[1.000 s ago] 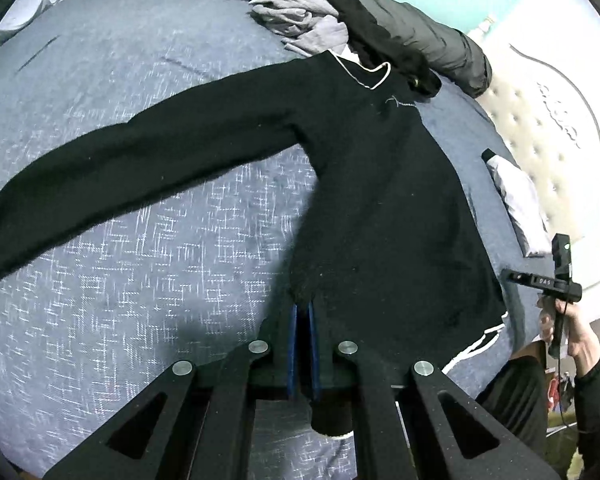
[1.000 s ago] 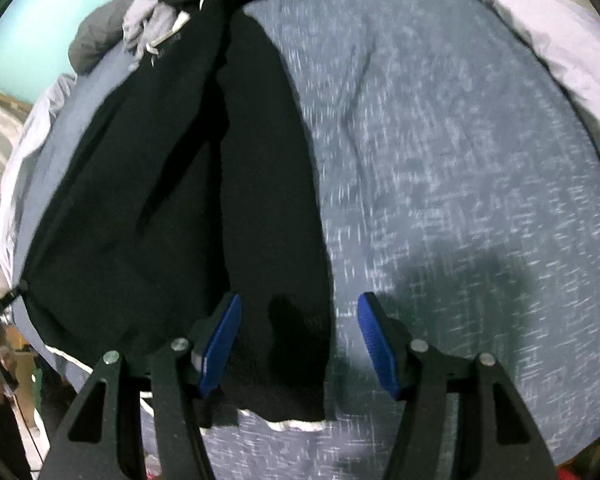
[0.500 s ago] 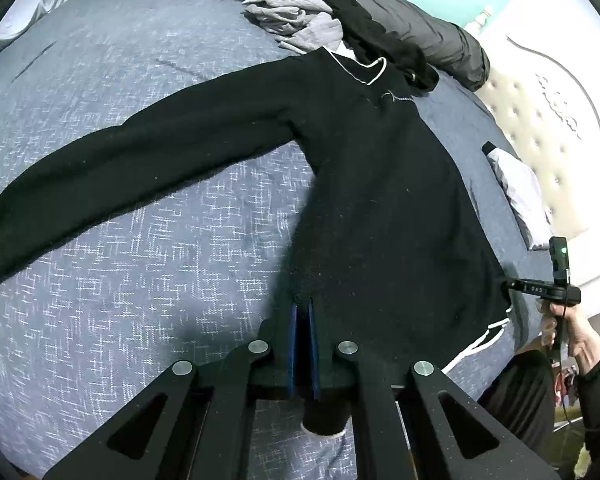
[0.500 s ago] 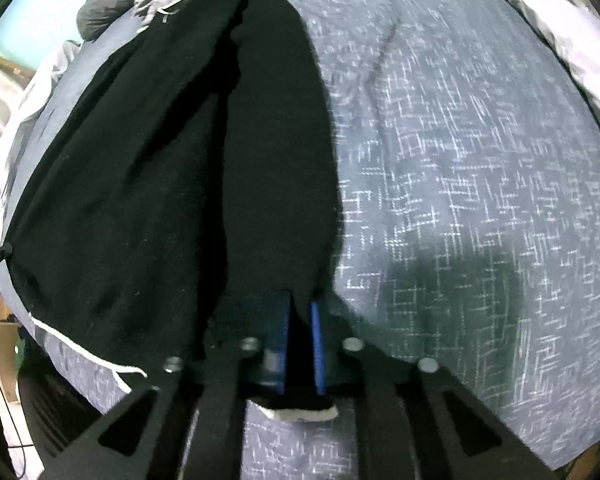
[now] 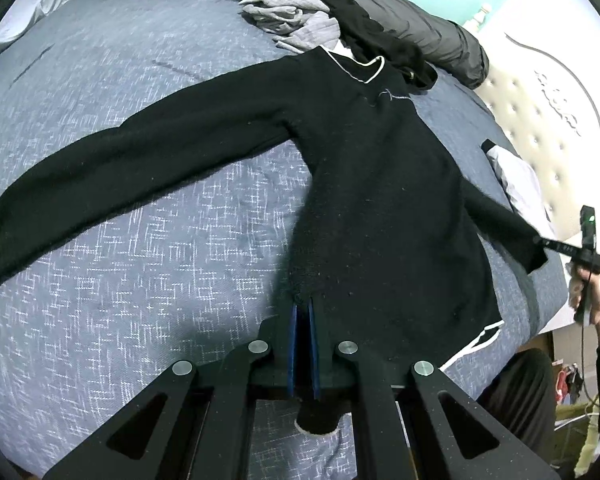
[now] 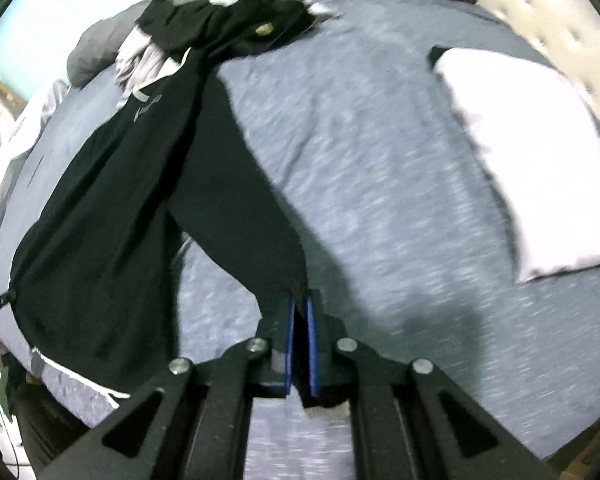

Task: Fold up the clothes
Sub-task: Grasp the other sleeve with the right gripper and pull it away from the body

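A black long-sleeved sweater (image 5: pixel 380 184) with white trim lies on a blue-grey patterned bed (image 5: pixel 120 280). Its left sleeve (image 5: pixel 132 160) stretches flat to the left. My left gripper (image 5: pixel 303 312) is shut on the sweater's lower left hem corner. My right gripper (image 6: pixel 299 304) is shut on the cuff of the right sleeve (image 6: pixel 236 208) and holds it lifted off the bed. The same gripper shows in the left wrist view (image 5: pixel 540 242) at the far right, with the sleeve (image 5: pixel 496 220) raised over the body's edge.
A heap of grey and black clothes (image 5: pixel 300 16) and a dark grey duvet roll (image 5: pixel 420 36) lie at the far side. A white pillow (image 6: pixel 520 160) lies by the tufted headboard (image 5: pixel 540 120). The bed's near edge (image 6: pixel 80 396) runs beside the person's legs.
My right gripper closed on the right sleeve's cuff, then lifted it off the bed. My left gripper stayed shut on the hem.
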A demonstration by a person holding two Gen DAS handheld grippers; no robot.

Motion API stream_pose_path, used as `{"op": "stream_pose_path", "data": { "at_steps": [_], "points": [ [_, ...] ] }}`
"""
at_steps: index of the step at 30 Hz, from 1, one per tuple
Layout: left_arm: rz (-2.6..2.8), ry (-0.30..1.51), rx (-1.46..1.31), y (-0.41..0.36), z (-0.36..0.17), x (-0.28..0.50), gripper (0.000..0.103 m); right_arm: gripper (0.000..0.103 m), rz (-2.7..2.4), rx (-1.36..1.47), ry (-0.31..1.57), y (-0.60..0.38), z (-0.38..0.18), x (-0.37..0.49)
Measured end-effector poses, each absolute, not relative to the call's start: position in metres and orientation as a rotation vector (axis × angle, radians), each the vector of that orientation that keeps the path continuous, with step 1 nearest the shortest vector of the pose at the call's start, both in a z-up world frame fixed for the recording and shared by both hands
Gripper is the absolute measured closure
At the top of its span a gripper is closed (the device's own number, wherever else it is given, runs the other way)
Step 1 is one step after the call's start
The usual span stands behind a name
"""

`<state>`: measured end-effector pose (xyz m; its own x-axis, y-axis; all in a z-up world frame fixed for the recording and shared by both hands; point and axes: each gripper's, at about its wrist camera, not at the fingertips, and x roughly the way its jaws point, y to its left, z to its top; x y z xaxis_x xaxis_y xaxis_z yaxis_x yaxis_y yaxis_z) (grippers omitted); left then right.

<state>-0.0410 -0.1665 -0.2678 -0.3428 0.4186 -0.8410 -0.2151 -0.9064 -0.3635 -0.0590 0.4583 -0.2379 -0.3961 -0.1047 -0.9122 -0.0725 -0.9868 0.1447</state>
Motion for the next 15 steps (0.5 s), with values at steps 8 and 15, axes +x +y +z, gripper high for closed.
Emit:
{"op": "stream_pose_path", "data": {
  "at_steps": [8, 15],
  "points": [
    [2.281, -0.247, -1.518, -0.159, -0.267, -0.036, 0.098, 0.098, -2.731, 1.7, -0.238, 0.521, -0.202, -0.095],
    [2.285, -0.263, -1.533, -0.159, -0.271, -0.033, 0.098, 0.099, -2.82, 1.717, -0.135, 0.568, -0.178, -0.133]
  ]
}}
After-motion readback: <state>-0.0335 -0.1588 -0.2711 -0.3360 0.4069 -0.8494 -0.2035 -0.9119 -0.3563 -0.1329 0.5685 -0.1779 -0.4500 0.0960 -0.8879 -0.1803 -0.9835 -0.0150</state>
